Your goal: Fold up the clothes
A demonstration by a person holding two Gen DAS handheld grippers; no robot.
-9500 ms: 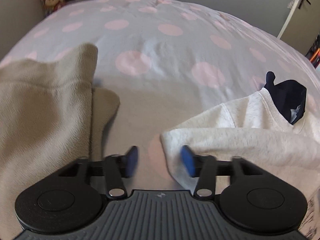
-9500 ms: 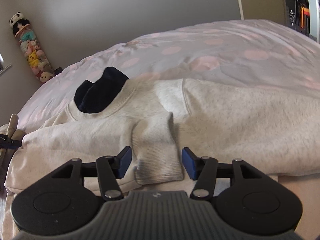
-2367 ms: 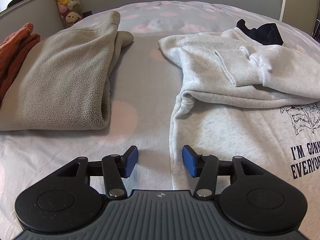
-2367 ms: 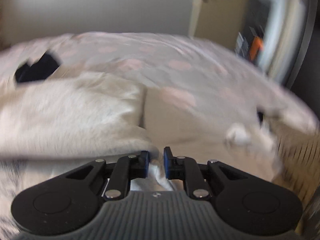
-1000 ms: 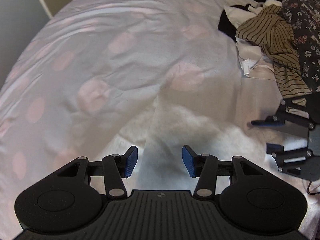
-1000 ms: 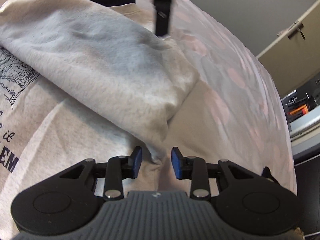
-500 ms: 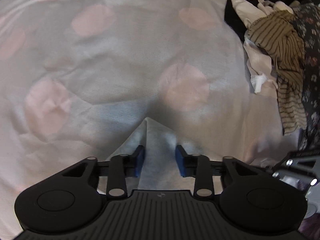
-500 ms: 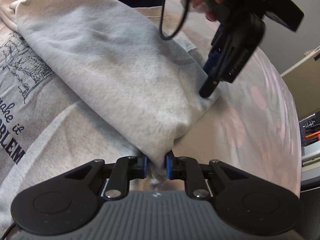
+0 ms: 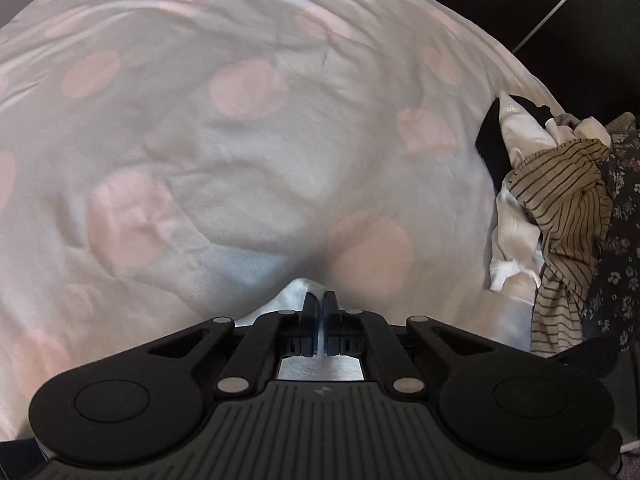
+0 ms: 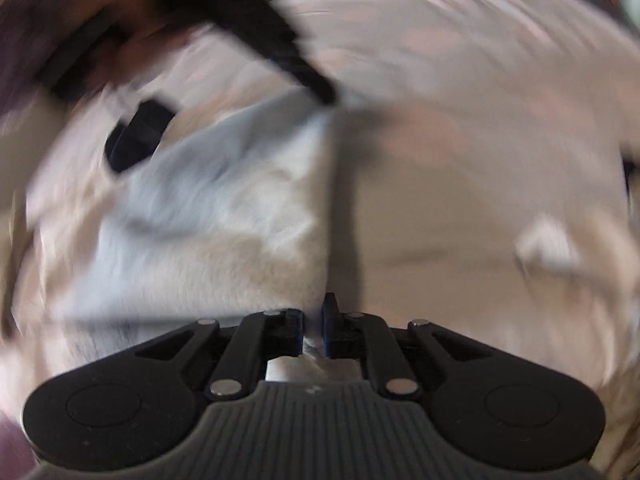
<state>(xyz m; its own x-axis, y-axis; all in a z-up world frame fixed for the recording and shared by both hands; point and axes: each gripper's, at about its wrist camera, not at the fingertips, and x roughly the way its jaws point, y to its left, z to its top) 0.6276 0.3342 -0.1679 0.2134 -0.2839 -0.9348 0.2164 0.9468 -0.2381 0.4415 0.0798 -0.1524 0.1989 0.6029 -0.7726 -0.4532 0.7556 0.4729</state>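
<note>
A light grey sweatshirt [image 10: 208,216] lies on the bed, blurred in the right wrist view. My right gripper [image 10: 312,316] is shut on its near edge, cloth pinched between the blue pads. The left gripper [image 10: 280,56] shows there as a dark blur at the sweatshirt's far corner. In the left wrist view my left gripper [image 9: 321,304] is shut on a peak of the same sweatshirt [image 9: 294,290], which pokes up just past the fingertips. The rest of the garment is hidden under that gripper's body.
A white bedspread with pink dots [image 9: 248,152] fills both views. At the right edge of the bed lies a heap of unfolded clothes [image 9: 560,216]: striped, white, dark and floral pieces. A dark garment [image 10: 136,140] shows inside the sweatshirt's collar.
My left gripper has gone from part open to shut on the sweatshirt's corner. The right gripper stays shut on the edge, and its view has swung and blurred with motion.
</note>
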